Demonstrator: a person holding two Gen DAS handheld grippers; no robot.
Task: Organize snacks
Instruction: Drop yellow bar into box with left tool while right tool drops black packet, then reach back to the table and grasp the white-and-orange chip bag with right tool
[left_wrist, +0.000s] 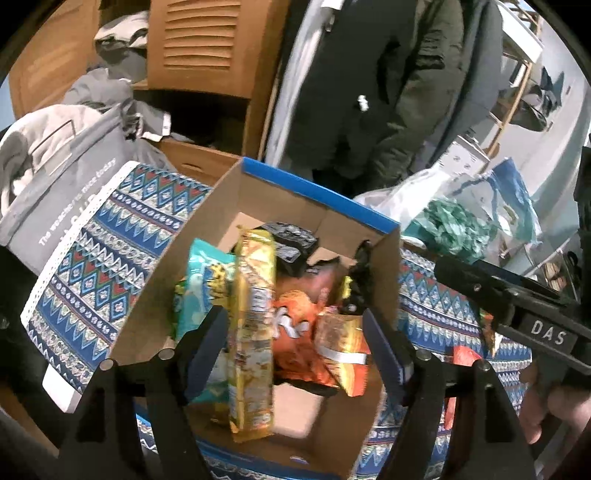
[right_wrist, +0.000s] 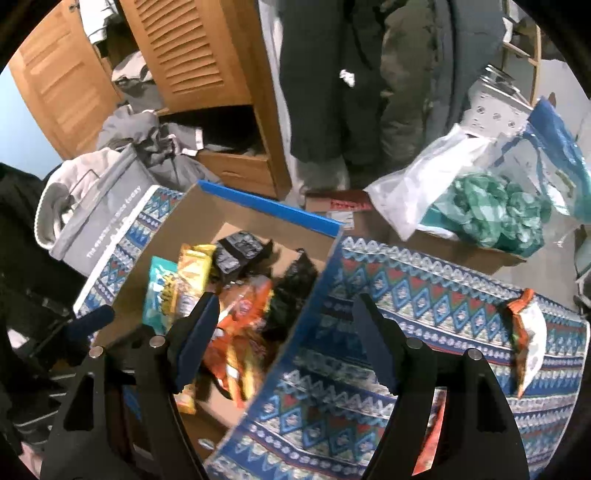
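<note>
Left wrist: box bottom partly hidden by snack bags; labels blurred. Left gripper jaws wide, released, straddling yellow packet w/o pinching.

Right wrist: right gripper released, empty, over cardboard box edge; orange bags inside, one packet out on patterned cloth.

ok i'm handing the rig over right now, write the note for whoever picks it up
Left gripper: jaws open, nothing held, over the cardboard box.
Right gripper: jaws open, nothing held, over the box's right wall.
Done: several snacks are in the box, among them a yellow packet, a teal packet, orange packets and dark packets.
Left: an orange and white packet lies on the patterned cloth right of the box. More may be out of view.
</note>
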